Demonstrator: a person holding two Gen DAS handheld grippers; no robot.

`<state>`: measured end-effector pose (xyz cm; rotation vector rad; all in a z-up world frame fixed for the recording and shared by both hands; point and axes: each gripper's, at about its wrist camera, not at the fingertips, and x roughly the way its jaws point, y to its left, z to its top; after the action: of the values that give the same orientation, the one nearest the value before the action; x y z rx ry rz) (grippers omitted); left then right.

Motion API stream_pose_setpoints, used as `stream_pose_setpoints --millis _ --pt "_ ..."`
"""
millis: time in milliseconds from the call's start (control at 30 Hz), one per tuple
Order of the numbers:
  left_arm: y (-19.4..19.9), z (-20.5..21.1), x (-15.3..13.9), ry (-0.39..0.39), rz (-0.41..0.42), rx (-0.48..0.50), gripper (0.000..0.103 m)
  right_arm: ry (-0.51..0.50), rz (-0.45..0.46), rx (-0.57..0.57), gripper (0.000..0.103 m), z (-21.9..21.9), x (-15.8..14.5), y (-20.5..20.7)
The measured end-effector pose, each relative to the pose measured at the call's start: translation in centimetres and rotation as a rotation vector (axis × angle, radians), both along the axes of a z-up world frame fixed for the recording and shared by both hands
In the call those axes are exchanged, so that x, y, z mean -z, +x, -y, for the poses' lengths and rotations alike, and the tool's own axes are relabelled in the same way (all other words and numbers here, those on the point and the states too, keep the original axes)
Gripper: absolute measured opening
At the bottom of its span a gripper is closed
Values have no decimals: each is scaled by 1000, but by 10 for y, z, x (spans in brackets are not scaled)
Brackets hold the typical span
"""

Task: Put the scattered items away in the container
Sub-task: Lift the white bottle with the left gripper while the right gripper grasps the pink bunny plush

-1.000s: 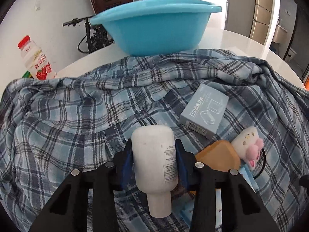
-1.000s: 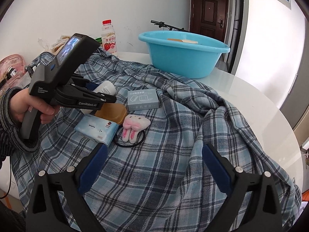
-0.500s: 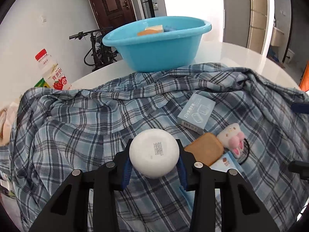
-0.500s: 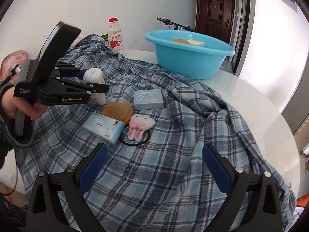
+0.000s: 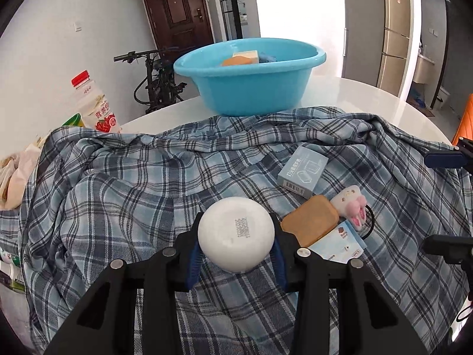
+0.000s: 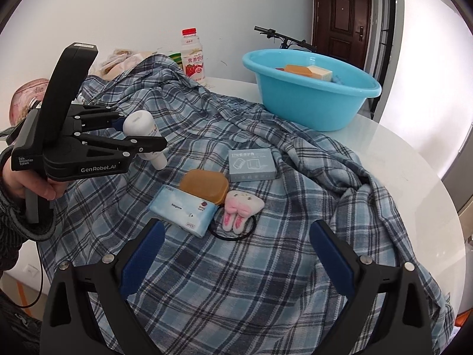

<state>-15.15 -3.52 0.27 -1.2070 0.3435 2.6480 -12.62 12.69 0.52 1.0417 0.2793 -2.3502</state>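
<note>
My left gripper [image 5: 235, 254] is shut on a white bottle [image 5: 235, 232], held cap-down above the plaid shirt [image 5: 147, 183]; the right wrist view shows the same white bottle [image 6: 142, 127] in that gripper [image 6: 139, 136]. The blue basin [image 5: 251, 80] stands at the back with an orange item and a box inside. On the shirt lie a grey box [image 6: 252, 165], an orange soap case [image 6: 204, 185], a tissue pack [image 6: 184, 210] and a pink-and-white plush hair tie [image 6: 240, 210]. My right gripper [image 6: 236, 263] stands open over the shirt, nothing between its fingers.
A strawberry milk bottle [image 6: 192, 56] and plastic bags [image 5: 14, 177] sit at the table's left back. The white round table [image 6: 414, 162] has bare surface to the right of the shirt. A bicycle [image 5: 156, 80] and a dark door stand behind.
The left gripper rose with the white bottle and tipped it, so its base now faces the camera. The basin's contents came into sight. The right gripper lifted slightly.
</note>
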Motion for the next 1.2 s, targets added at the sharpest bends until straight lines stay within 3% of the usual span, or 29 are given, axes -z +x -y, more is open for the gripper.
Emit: stream_pose_setpoints --millis 233,500,700,1067,1200 --pt "3 3 -6 15 -1 0 42 3 2 -13 97 8 3 -9" --pt "2 -6 0 38 24 14 42 46 79 -40 72 26 32 -43" --pt "0 -12 4 39 35 27 42 50 136 -18 69 30 51 -60" --pt "0 -9 8 40 43 21 42 69 137 -14 68 37 62 -74" --pt "-1 -10 6 43 40 23 42 55 166 0 56 37 66 -79"
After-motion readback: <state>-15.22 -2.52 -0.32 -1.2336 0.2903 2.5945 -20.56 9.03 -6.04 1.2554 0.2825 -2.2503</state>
